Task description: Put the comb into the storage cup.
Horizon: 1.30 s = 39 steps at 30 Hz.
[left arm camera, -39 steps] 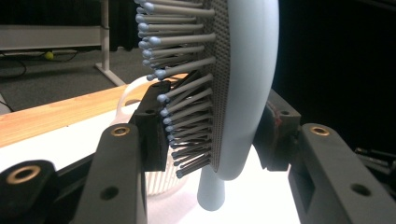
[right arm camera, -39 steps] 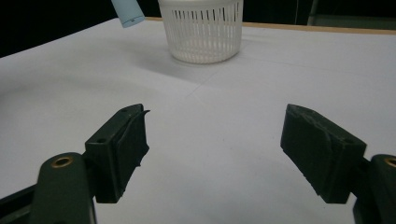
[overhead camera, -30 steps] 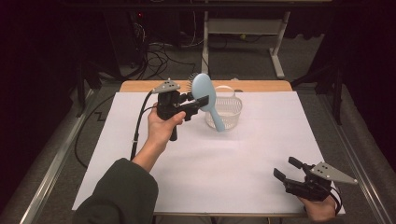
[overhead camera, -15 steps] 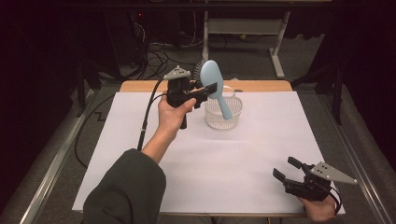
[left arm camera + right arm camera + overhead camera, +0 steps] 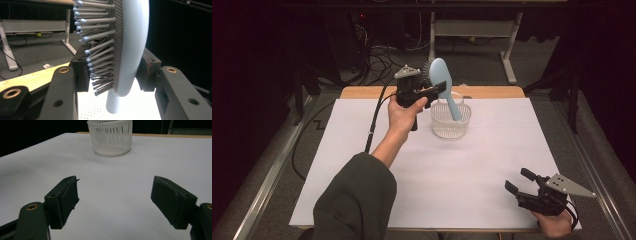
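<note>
**Hairbrush lifted and over the basket, not yet set down**

Pick-up done, to judge from the pictures: left gripper (image 5: pixel 436 91) clamped on the light blue hairbrush (image 5: pixel 443 85), one pad pressed into the bristles (image 5: pixel 98 52), the other against the smooth back of the head. Held clear of the table, head upward past the jaws, handle slanting down and away from the gripper into the mouth of the white basket (image 5: pixel 451 120). From the high view, handle tip already inside or just above the rim; impossible to tell whether touching the basket's wall or floor.

Left to do, as a judgement: lower the brush further, then part the jaws so it settles in the basket, likely leaning on the rim with the head standing out. Some risk of tipping so light a basket if the handle catches the wall.

Right gripper (image 5: pixel 524 186) resting low at the near edge of the white table cover (image 5: pixel 492 165), jaws wide apart with nothing between them, basket well ahead of it across bare cover.
</note>
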Each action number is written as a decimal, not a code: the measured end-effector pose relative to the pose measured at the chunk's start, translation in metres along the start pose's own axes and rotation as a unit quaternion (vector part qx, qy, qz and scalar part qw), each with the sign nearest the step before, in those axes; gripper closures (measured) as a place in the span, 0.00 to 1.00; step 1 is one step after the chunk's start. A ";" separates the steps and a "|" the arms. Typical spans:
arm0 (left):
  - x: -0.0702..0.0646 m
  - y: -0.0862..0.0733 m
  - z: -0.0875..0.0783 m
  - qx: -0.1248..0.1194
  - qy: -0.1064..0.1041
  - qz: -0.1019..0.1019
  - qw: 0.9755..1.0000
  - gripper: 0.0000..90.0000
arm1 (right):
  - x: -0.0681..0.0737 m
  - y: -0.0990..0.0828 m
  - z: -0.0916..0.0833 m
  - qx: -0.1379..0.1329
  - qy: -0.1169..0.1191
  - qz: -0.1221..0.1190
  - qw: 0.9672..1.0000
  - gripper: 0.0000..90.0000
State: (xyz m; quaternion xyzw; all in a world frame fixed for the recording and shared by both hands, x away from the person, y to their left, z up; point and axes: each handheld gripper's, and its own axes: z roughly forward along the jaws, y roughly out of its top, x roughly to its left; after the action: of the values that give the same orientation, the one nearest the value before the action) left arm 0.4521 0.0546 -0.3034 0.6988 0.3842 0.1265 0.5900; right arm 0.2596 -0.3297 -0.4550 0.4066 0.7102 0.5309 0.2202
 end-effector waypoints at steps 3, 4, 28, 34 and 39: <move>0.001 -0.001 0.006 0.003 0.010 0.002 1.000 0.59 | 0.000 0.000 0.000 0.000 0.001 -0.001 1.000 0.25; 0.001 -0.002 0.007 0.002 0.015 0.003 1.000 0.59 | 0.000 0.000 0.000 0.000 0.001 0.000 1.000 0.25; 0.005 -0.020 0.038 0.034 0.040 0.010 0.999 0.58 | -0.001 0.000 0.001 0.000 0.003 -0.001 1.000 0.25; 0.003 -0.024 0.043 0.036 0.038 0.011 0.999 0.58 | -0.001 0.000 0.001 0.001 0.003 -0.002 1.000 0.25; 0.002 -0.028 0.049 0.037 0.036 0.009 0.999 0.58 | -0.001 0.000 0.001 0.002 0.005 -0.001 1.000 0.25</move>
State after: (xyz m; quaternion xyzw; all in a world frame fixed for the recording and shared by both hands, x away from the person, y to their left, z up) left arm 0.4732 0.0200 -0.3434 0.7184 0.4038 0.1426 0.5481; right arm 0.2610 -0.3296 -0.4555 0.4032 0.7129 0.5313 0.2166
